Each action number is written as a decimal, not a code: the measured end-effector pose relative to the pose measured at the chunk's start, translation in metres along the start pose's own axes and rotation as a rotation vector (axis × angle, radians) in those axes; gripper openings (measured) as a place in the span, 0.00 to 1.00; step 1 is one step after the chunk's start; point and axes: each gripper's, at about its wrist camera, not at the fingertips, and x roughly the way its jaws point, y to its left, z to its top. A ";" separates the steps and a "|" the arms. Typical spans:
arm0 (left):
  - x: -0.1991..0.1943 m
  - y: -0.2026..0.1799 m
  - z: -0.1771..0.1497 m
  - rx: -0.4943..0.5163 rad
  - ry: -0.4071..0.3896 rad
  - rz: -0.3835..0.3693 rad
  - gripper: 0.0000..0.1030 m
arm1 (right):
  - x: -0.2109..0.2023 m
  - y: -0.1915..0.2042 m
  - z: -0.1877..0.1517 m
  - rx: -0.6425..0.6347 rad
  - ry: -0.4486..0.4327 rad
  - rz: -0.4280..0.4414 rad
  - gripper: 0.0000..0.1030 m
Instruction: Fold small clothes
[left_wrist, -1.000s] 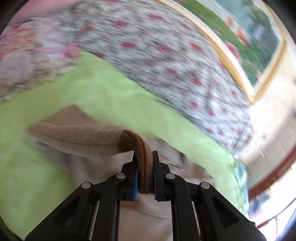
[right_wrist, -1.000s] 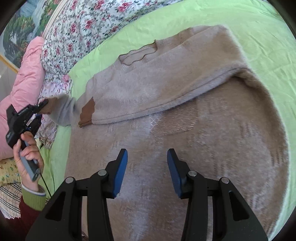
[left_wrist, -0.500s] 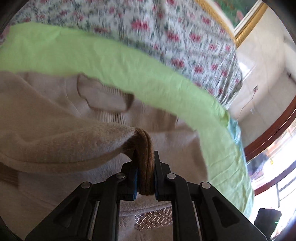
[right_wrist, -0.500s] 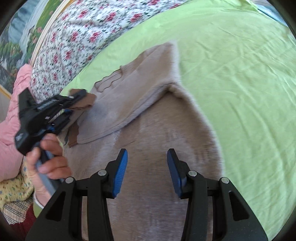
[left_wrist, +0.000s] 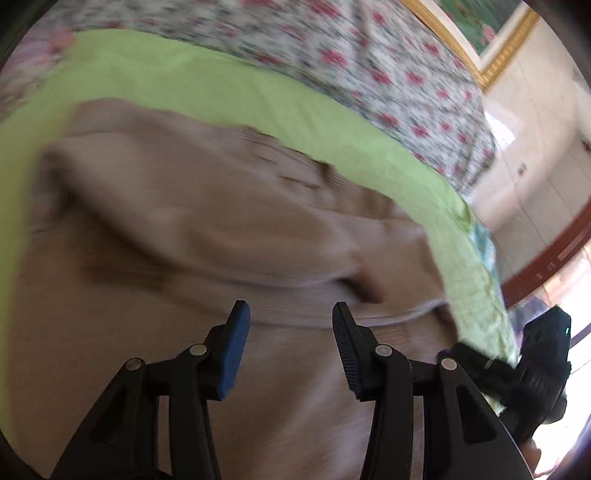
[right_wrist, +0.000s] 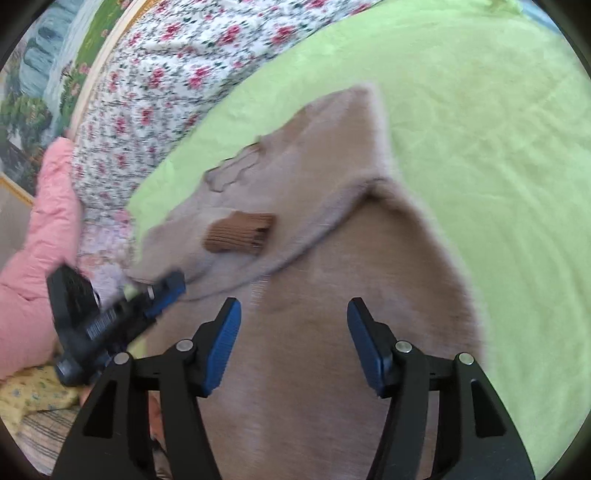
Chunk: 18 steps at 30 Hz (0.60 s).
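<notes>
No writing can be read. The tan sweater (right_wrist: 332, 295) lies flat on the green bedsheet (right_wrist: 480, 147), one sleeve folded across the chest with its brown cuff (right_wrist: 240, 232) on top. The left tool (left_wrist: 288, 332) and right tool (right_wrist: 293, 332) both hover over it, spread wide and empty.

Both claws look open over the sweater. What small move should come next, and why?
Probably close the right claw on the sweater hem below it, to fold the body up. Both sleeves already lie across the chest, the brown cuff resting free, and the left claw is open and empty.
</notes>
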 end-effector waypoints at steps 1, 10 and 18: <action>-0.010 0.014 0.000 -0.008 -0.019 0.046 0.47 | 0.006 0.006 0.003 -0.008 0.004 0.016 0.59; -0.030 0.148 0.033 -0.190 -0.075 0.412 0.50 | 0.080 0.023 0.046 0.030 0.044 0.020 0.59; 0.001 0.134 0.060 -0.115 -0.078 0.442 0.50 | 0.104 0.043 0.056 -0.026 0.061 0.046 0.09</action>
